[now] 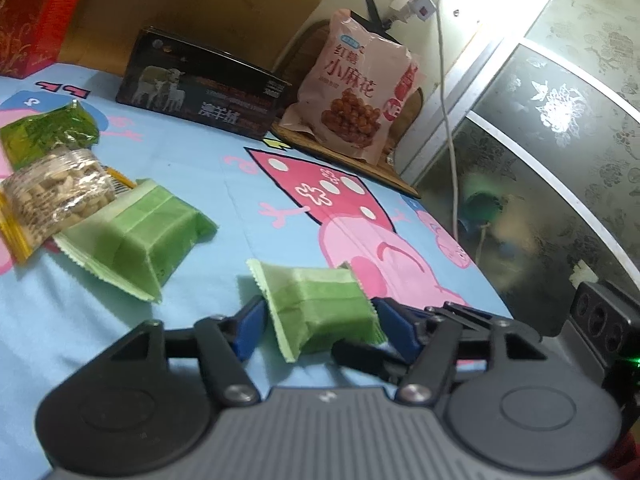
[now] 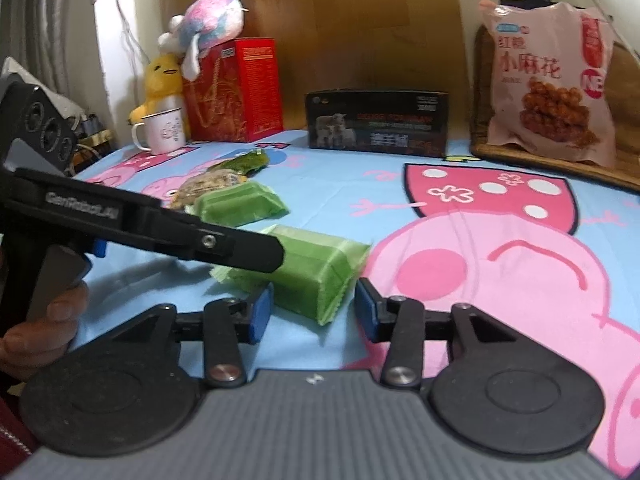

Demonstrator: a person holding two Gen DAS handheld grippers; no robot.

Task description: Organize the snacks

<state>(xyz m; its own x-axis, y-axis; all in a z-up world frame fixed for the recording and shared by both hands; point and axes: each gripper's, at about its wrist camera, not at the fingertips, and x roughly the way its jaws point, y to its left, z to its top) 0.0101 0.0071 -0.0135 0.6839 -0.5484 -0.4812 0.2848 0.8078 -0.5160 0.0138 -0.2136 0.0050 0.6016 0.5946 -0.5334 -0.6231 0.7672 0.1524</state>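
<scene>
A light green snack packet (image 1: 320, 308) lies on the cartoon cloth (image 1: 200, 168) between the blue pads of my left gripper (image 1: 322, 326), which stands open around it. My right gripper (image 2: 314, 312) is open too and straddles the same packet (image 2: 316, 276) from its near end, with a gap at the right pad. In the right wrist view one of the left gripper's fingers (image 2: 240, 246) crosses over the packet. A second green packet (image 1: 136, 240), a clear bag of nuts (image 1: 56, 196) and a dark green packet (image 1: 48, 132) lie together to the left.
A black box (image 2: 376, 124) and a red box (image 2: 236, 88) stand at the back. A pink snack bag (image 2: 548, 84) leans in a wooden tray (image 2: 560, 168). A mug (image 2: 160, 128) and plush toys (image 2: 208, 36) sit far left. A hand (image 2: 44, 320) grips the left handle.
</scene>
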